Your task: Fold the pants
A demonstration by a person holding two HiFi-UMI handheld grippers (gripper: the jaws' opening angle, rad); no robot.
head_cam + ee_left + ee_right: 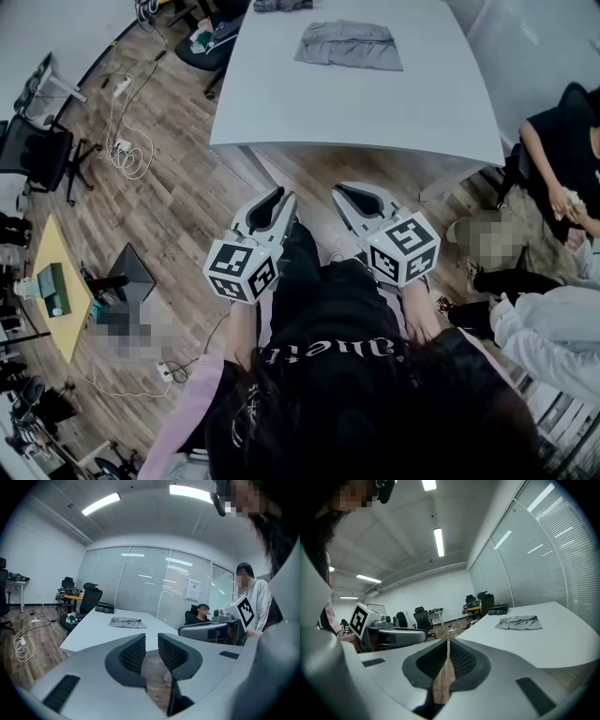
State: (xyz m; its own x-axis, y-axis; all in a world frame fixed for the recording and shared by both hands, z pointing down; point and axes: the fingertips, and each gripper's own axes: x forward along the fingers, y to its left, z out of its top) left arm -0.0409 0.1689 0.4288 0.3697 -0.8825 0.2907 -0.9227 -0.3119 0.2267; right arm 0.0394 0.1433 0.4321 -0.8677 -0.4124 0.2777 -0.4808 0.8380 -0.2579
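The grey pants lie in a flat bundle at the far end of the white table. They also show as a small grey heap in the left gripper view and the right gripper view. I hold both grippers side by side over the wooden floor, short of the table's near edge and well away from the pants. The left gripper is open, with a plain gap between its pads and nothing in it. On the right gripper the jaws stand shut and empty.
A black office chair stands at the table's far left corner, and a dark item lies on the far edge. People sit at the right. Cables trail over the floor at left, near a small yellow table.
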